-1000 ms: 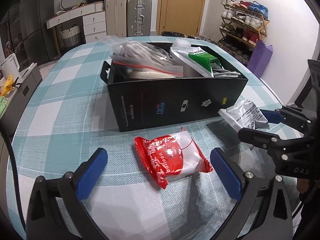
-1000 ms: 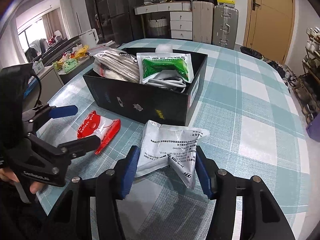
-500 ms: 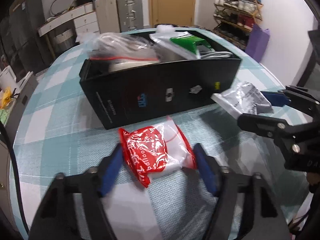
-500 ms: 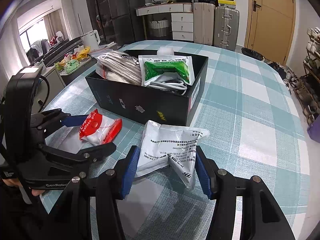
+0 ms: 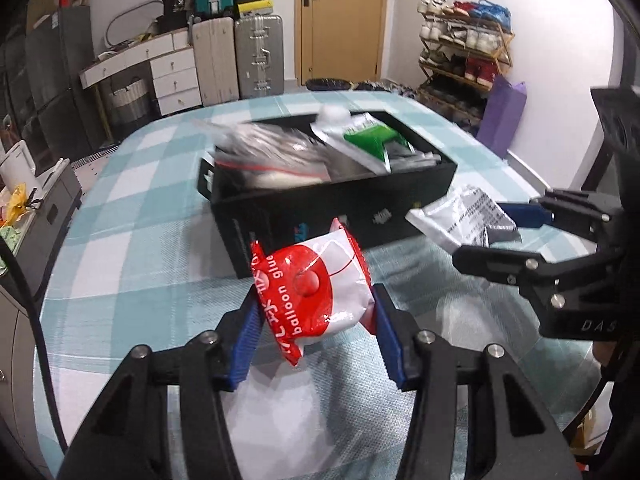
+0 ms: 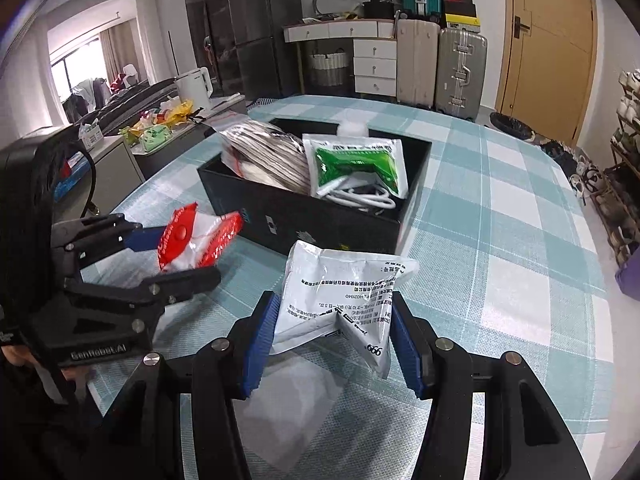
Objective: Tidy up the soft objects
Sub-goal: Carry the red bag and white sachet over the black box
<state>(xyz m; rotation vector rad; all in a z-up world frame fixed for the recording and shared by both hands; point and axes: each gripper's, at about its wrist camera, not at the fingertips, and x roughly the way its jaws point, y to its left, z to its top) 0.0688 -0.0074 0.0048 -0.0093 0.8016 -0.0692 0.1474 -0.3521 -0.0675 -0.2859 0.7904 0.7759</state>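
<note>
My left gripper (image 5: 316, 320) is shut on a red and white balloon glue packet (image 5: 312, 292) and holds it lifted off the table, in front of the black box (image 5: 340, 208). It also shows in the right wrist view (image 6: 196, 236). My right gripper (image 6: 332, 336) is shut on a white printed pouch (image 6: 340, 292), held just before the box's near corner (image 6: 320, 224); the pouch also shows in the left wrist view (image 5: 464, 216). The box holds a green and white pouch (image 6: 352, 164), a clear bag of grey items (image 6: 272, 156) and white cables (image 6: 360, 196).
The box stands on a round table with a teal and white checked cloth (image 6: 500, 208). Beyond the table are suitcases (image 5: 256, 60), a drawer unit (image 5: 172, 76), a shoe rack (image 5: 464, 52) and a low cabinet with clutter (image 6: 156, 132).
My left gripper closed on the red packet and lifted it off the table toward the box. My right gripper has kept hold of the white pouch, nearly still.
</note>
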